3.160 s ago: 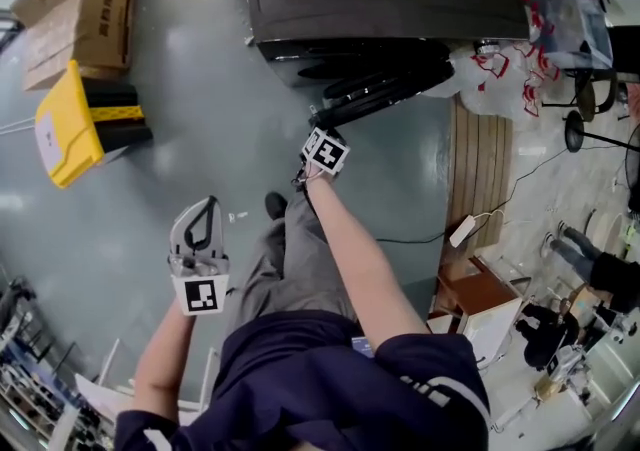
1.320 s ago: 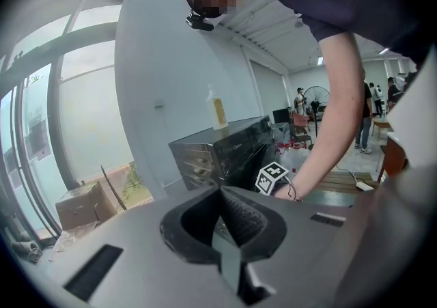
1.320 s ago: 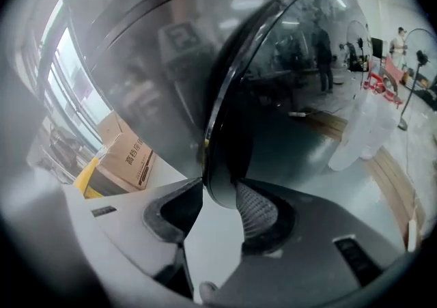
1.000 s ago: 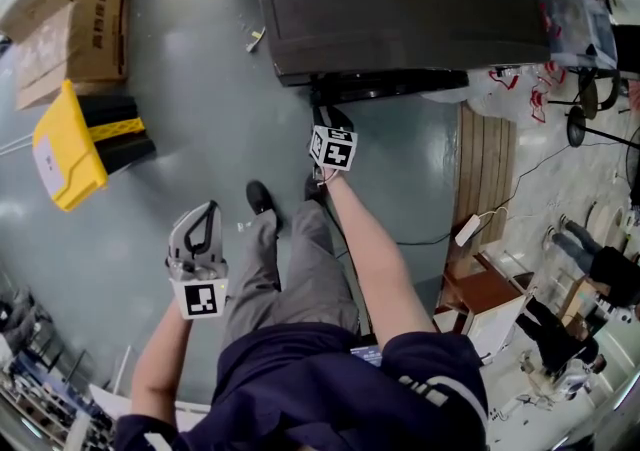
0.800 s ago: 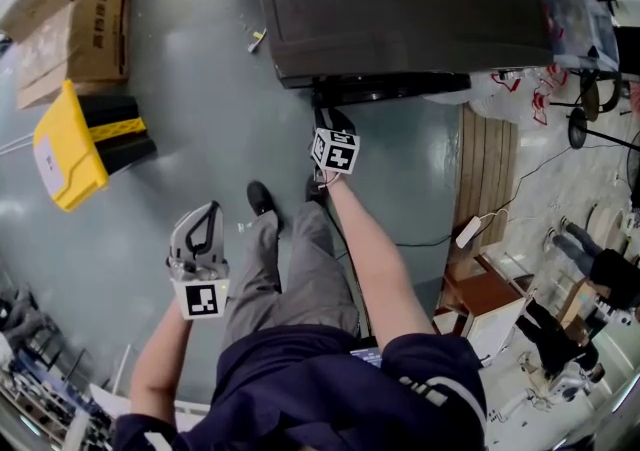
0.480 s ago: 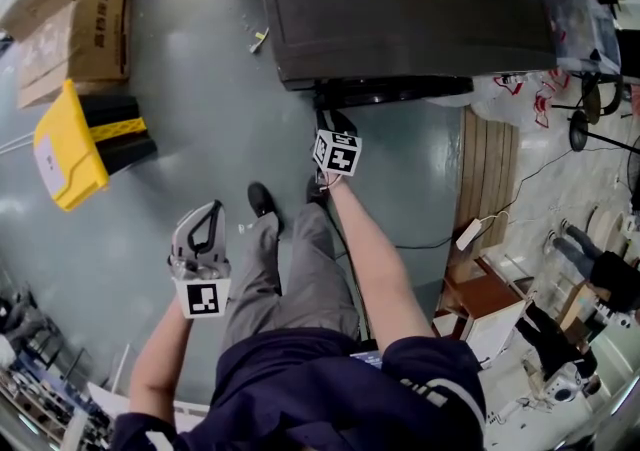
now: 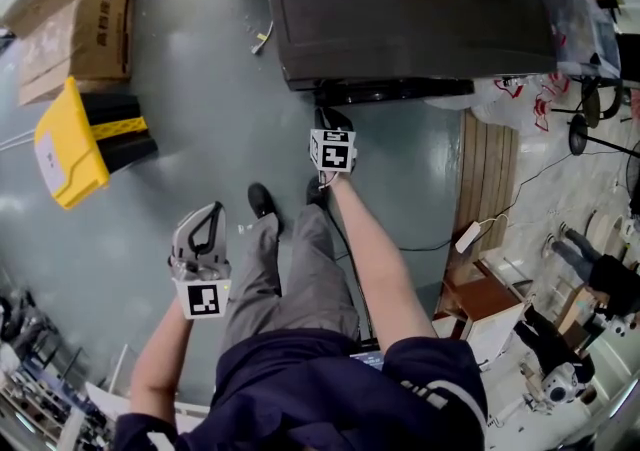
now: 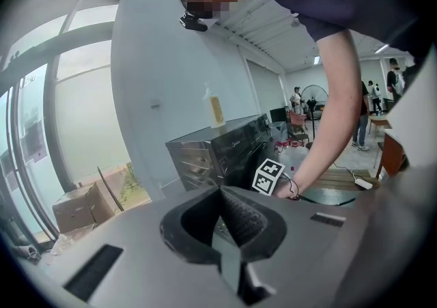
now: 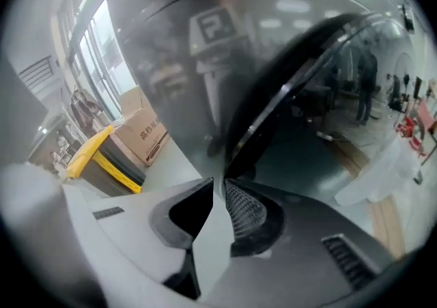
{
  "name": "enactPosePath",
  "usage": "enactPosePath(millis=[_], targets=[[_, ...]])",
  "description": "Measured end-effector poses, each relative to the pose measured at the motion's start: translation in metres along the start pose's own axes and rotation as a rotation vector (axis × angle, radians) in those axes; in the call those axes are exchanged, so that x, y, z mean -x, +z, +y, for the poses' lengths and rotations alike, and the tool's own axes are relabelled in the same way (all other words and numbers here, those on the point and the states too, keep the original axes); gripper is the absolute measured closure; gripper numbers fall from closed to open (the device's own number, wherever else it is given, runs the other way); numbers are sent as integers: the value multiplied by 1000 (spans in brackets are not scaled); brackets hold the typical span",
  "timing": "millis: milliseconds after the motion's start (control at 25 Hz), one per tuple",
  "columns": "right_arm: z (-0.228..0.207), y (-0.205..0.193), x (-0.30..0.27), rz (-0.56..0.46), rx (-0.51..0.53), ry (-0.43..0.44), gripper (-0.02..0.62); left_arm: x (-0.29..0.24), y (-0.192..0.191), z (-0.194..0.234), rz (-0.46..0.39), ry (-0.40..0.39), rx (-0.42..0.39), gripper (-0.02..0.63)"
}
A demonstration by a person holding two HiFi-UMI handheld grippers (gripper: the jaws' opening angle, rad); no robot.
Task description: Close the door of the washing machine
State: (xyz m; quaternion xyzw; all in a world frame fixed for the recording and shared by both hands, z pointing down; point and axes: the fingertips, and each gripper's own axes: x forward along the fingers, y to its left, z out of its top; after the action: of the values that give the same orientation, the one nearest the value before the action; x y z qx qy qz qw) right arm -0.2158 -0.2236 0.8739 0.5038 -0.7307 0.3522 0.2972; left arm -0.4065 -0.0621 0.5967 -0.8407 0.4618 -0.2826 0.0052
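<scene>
The dark washing machine (image 7: 400, 9) stands at the top of the head view. Its door (image 7: 400, 91) lies almost flat against the front. My right gripper (image 7: 330, 119) is right at the door's left end, pointing down. In the right gripper view the door's round glass (image 9: 328, 95) and dark rim (image 9: 273, 108) fill the picture just beyond the right gripper (image 9: 218, 182). Its jaws have just been closing and stand nearly shut, with a thin slit and nothing between them. My left gripper (image 7: 205, 214) hangs shut and empty over the floor to the left; in its own view the left gripper (image 8: 220, 190) faces the machine (image 8: 225, 149).
A yellow and black bin (image 7: 70, 134) and cardboard boxes (image 7: 75, 9) stand at the left. Wooden planks (image 7: 485, 169), white plastic bags (image 7: 500, 89) and a power strip (image 7: 465, 236) lie to the right. The person's shoes (image 7: 262, 201) stand on the grey floor below the machine.
The door, which stuck out from the machine three seconds ago, now lies against its front. My right gripper followed it in and has rolled slightly. The left gripper has stayed put.
</scene>
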Motion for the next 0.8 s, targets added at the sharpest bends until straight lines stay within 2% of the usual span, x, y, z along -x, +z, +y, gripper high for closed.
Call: enactPosePath(millis=[80, 240, 520, 600, 720, 800], targets=[[6, 6, 8, -51, 51, 14, 503, 4, 0, 3, -2, 10, 3, 583], [17, 26, 37, -162, 91, 47, 476, 11, 7, 9, -8, 29, 12, 582], [35, 49, 90, -229, 183, 84, 477, 17, 37, 26, -31, 67, -2, 583], [40, 55, 106, -250, 219, 84, 487, 18, 47, 30, -51, 80, -1, 583], [45, 63, 126, -284, 264, 75, 541, 19, 57, 36, -72, 95, 3, 581], [47, 67, 138, -297, 277, 80, 543, 19, 62, 39, -76, 99, -6, 582]])
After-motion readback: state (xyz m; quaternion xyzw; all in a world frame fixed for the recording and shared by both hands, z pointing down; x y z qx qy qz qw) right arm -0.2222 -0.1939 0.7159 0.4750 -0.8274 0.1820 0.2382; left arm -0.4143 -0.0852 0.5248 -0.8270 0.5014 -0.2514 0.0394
